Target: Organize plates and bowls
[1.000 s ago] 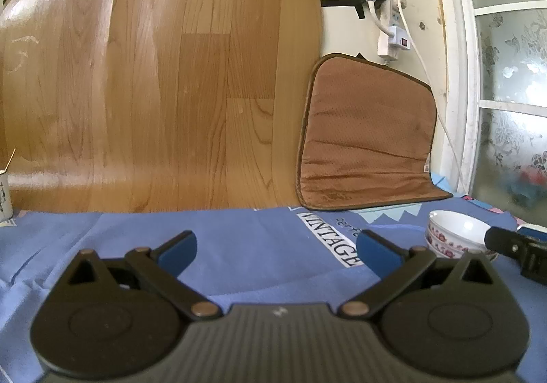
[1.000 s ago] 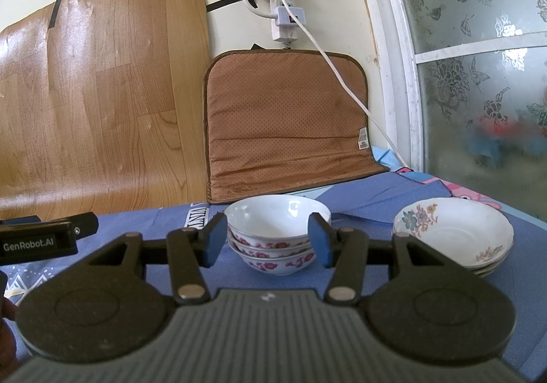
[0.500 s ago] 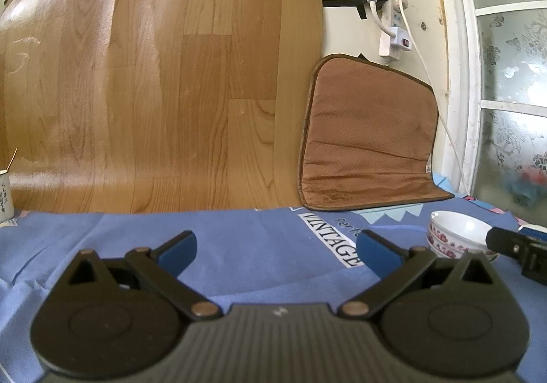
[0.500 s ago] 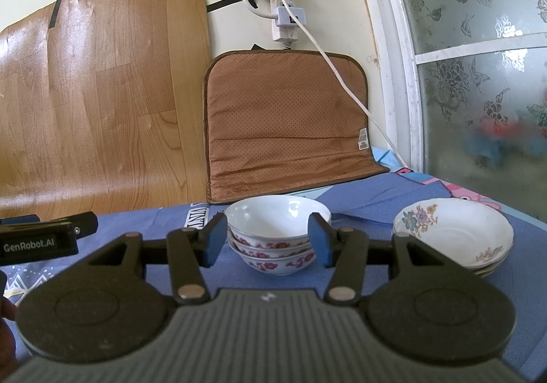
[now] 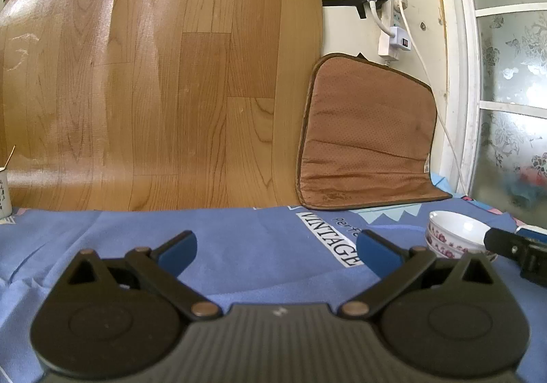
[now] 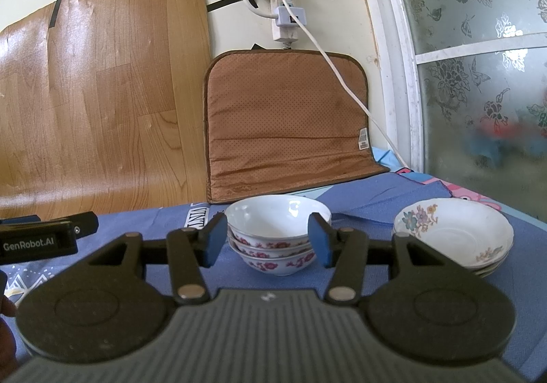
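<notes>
Bowls (image 6: pixel 278 239) nest in an empty stack, plates (image 6: pixel 454 239) stacked beside; both grippers' jaws gape, holding nothing.

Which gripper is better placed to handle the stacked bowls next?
Right. The right gripper points straight at the bowl stack, its open jaws framing it. The left gripper faces bare blue cloth, with the bowls off to its right edge.

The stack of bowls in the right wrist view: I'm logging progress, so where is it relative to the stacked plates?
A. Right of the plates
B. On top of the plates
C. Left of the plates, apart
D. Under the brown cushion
C: the stack of bowls stands on the blue cloth, left of the stacked plates, with cloth showing between them.
</notes>
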A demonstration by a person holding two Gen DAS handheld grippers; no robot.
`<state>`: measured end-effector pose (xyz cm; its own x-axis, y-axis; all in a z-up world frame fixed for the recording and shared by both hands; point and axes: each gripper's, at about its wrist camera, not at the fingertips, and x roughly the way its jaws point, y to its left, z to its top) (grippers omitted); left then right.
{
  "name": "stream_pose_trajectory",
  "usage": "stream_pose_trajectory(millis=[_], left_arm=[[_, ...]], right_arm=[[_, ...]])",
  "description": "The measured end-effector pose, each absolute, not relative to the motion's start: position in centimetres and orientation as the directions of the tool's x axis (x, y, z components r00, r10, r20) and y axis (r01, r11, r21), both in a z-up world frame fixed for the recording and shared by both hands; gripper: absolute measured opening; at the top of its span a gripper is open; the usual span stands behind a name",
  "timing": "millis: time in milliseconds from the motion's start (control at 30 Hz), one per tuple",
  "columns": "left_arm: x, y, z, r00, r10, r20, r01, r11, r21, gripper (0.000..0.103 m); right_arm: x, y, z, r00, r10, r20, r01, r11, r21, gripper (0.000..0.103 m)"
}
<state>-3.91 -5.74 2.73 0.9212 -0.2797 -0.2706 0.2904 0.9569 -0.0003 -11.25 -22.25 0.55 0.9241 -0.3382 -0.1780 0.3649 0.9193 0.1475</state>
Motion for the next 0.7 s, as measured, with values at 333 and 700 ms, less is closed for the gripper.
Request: stream_pose_trajectory(millis=[333,700], left_arm=[[-4.35,-6.03,2.77,0.919,-0.297,-0.26,0.31,0.951,0.01,0.103],[-4.75,-6.1,2.83,0.923,-0.306,-0.234,0.318,0.948,0.014,0.103]], right_arm=[[-11.16,-22.2,0.57,0.924,-0.337,-0.179,0.364,0.92,0.147,0.055],[-11.2,-22.21,0.56,0.924,-0.337,-0.179,0.364,0.92,0.146,0.055]])
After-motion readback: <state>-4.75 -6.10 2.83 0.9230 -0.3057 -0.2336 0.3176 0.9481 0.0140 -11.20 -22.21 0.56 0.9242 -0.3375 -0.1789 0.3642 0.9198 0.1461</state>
